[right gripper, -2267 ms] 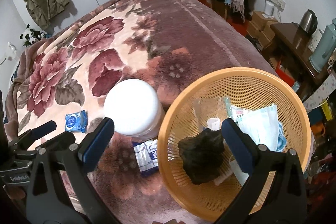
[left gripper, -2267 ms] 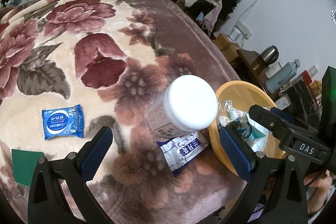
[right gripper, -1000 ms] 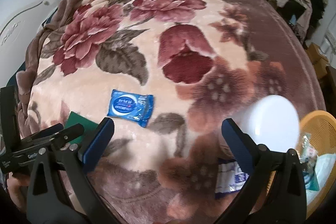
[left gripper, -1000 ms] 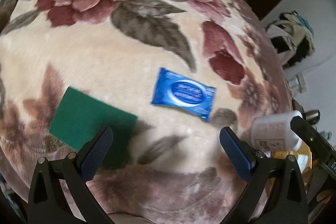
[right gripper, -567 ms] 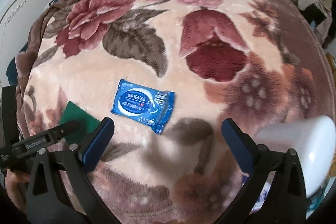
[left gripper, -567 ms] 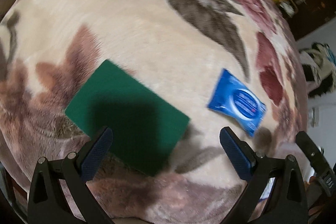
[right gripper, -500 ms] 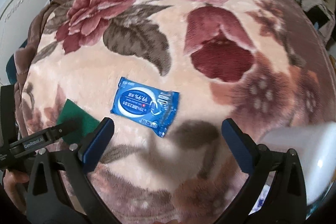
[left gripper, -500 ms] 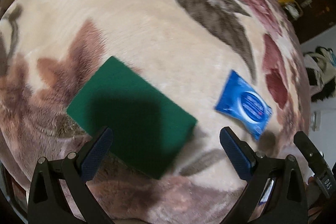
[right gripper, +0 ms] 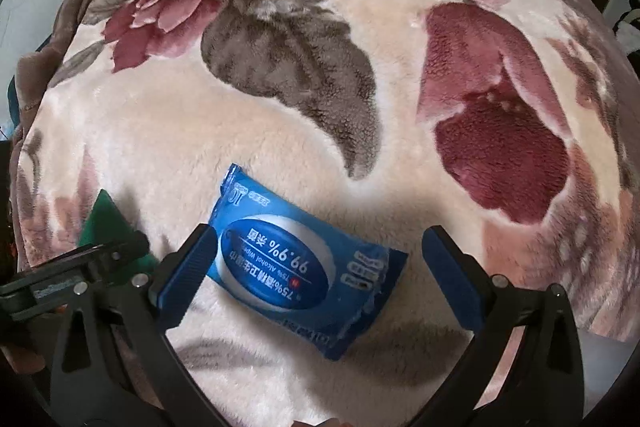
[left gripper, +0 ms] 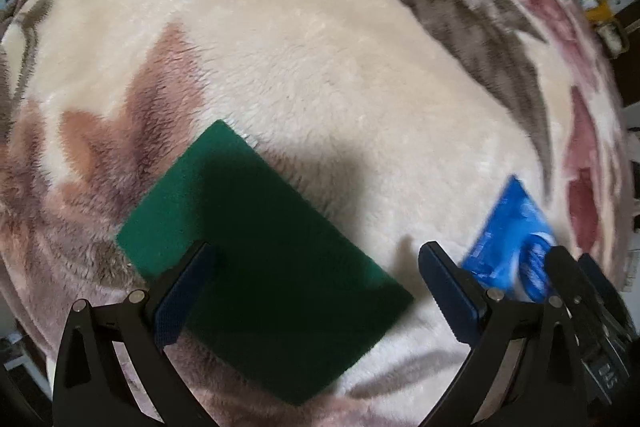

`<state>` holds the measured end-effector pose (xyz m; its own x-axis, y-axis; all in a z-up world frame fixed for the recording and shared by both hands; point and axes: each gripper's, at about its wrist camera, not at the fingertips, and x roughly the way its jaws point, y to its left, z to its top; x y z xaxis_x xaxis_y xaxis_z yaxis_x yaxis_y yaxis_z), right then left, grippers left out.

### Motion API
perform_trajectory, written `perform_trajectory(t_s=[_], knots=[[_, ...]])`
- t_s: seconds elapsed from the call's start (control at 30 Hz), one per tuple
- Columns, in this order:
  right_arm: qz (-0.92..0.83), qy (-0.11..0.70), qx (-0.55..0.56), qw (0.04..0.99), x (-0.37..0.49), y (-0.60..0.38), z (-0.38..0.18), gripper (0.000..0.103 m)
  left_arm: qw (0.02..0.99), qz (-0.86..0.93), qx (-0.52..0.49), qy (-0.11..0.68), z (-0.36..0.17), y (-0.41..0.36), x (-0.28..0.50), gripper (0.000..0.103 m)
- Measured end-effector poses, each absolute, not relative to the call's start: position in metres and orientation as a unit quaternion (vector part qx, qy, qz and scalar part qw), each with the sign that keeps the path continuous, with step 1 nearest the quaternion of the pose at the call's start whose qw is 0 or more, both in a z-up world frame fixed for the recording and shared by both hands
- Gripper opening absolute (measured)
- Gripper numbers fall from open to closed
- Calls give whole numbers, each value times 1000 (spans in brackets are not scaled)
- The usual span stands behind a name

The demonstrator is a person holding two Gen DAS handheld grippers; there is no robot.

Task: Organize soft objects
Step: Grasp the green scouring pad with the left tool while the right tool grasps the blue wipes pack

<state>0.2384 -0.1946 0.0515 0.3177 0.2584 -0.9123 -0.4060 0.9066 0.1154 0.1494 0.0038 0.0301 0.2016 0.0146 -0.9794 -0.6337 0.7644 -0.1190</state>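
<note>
left gripper (left gripper: 316,291) jaws spread wide, nothing held, low over flat dark-green rectangular scrub pad (left gripper: 256,259). right gripper (right gripper: 316,275) also spread, empty, straddling blue plastic alcohol-wipes pack (right gripper: 296,263). both items lie flat on plush cream floral blanket (right gripper: 280,99), near each other. risks imo: pad is thin, tips may pinch fleece instead; slick pack may skid. no containers visible, so contents unknown.
</note>
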Motion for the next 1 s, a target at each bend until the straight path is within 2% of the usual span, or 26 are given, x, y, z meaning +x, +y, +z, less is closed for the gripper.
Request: perform_trajectory(t_s=[0.2, 0.47, 0.7, 1.0], knots=[[223, 549, -89, 800, 239, -184, 43, 103, 721, 240, -233, 607, 29, 2, 135, 102], [292, 569, -105, 762, 221, -169, 36, 103, 702, 248, -264, 613, 29, 24, 73, 102], [310, 564, -107, 758, 199, -168, 40, 103, 707, 202, -379, 561, 25, 40, 56, 102], [297, 559, -83, 770, 196, -184, 40, 103, 772, 137, -426, 452, 42, 31, 81, 102]])
